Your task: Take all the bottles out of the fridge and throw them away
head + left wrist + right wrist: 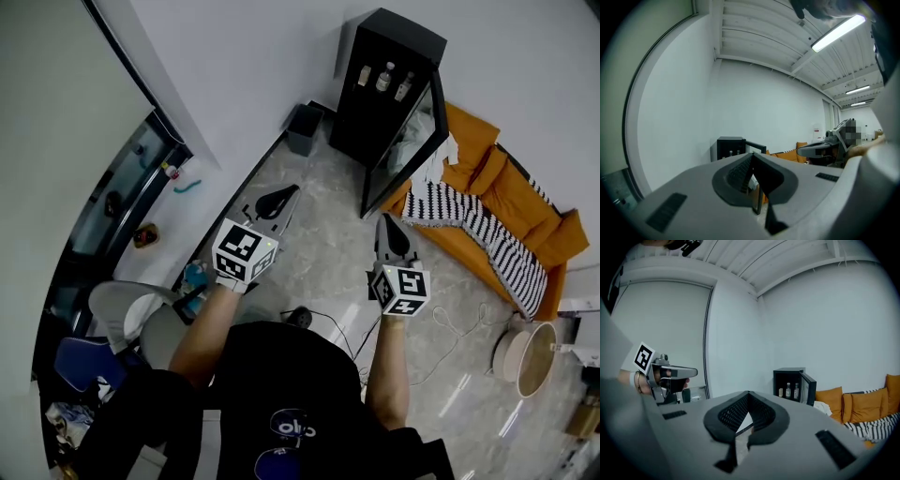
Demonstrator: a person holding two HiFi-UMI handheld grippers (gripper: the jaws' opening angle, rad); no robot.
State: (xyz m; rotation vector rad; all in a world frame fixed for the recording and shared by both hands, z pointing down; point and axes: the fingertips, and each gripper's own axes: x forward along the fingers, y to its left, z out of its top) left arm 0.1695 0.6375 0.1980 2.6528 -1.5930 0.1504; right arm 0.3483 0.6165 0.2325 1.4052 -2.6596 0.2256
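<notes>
Bottles [384,77]: 3 stand upright, side by side, on the upper shelf of the black fridge [394,33], which stands against the white wall. The fridge door [408,150] is swung open toward the orange sofa [511,187]. A dark bin [305,127] sits on the floor just beside the fridge, against the same wall.

Left gripper [286,194]: jaws closed tip to tip, nothing between them. It is held near level, well apart from the fridge.

Right gripper [388,221]: jaws fully closed, nothing held. It is also near level and points toward the open fridge; in the right gripper view the fridge [790,371] and its bottles [788,390] appear beyond the jaw tips.

The 2 grippers are held side by side above the tiled floor [319,244].
</notes>
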